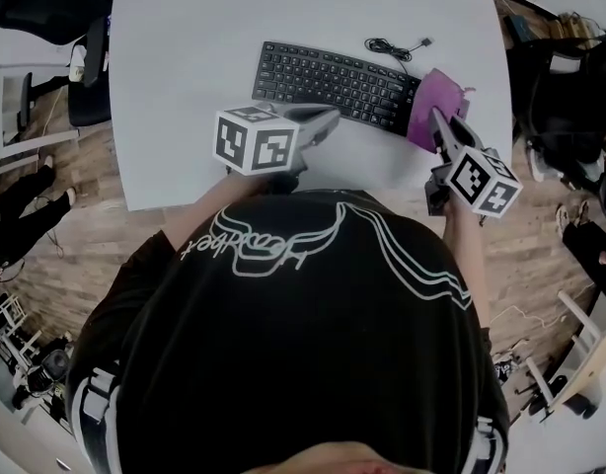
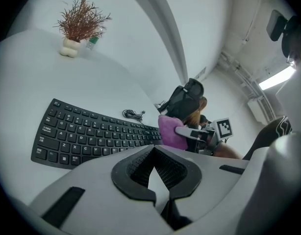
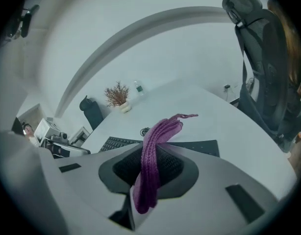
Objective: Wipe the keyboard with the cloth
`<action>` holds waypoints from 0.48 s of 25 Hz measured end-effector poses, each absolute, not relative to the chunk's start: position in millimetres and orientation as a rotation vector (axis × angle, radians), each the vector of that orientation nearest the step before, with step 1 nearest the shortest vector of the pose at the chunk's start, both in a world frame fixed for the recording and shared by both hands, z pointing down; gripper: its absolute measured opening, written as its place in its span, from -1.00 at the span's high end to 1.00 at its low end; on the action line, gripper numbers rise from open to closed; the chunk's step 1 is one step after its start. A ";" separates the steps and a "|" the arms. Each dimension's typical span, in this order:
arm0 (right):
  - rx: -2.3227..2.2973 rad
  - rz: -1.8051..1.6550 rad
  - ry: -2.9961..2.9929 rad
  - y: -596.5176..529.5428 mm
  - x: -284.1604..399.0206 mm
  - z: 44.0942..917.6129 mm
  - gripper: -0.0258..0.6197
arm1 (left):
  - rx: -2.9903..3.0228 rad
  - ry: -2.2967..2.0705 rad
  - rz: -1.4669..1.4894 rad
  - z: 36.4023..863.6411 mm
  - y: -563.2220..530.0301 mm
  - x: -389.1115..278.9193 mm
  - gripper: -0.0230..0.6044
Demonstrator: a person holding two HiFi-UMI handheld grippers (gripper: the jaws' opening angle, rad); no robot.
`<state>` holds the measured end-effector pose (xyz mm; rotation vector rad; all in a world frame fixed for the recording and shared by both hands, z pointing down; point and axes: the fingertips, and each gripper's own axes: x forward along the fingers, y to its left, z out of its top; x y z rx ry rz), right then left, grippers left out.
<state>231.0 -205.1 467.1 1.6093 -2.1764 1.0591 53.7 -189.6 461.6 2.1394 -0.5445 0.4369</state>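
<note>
Purple knitted cloth (image 3: 151, 153) pinched in right hand-held gripper (image 3: 155, 173), left hand-held gripper (image 2: 153, 170) closed, empty

The light was cool and even, coming from above. A ceiling strip lamp (image 2: 275, 77) glared at the right of the left gripper view. The white table (image 1: 185, 87) was bright, nearly washed out, with only faint shadows. Both gripper views bulged like a fisheye — black at the corners. The keyboard (image 2: 87, 136) was sharp; the cloth (image 3: 150, 170), close to the lens, looked slightly soft. The head view was dim across its lower half.
</note>
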 end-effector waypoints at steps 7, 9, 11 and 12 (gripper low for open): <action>1.445 1.088 -2.294 -226.1 160.4 467.7 0.76 | 2.118 -0.598 0.414 463.6 -194.8 27.6 0.91; 1.397 1.095 -2.328 -233.5 134.9 467.8 0.76 | 2.109 -0.614 0.408 464.9 -198.0 14.8 0.91; 1.361 1.102 -2.343 -239.3 116.1 471.1 0.76 | 2.101 -0.626 0.402 465.2 -200.0 5.0 0.91; 1.345 1.108 -2.348 -241.6 108.8 473.8 0.76 | 2.098 -0.631 0.399 465.2 -200.6 1.1 0.91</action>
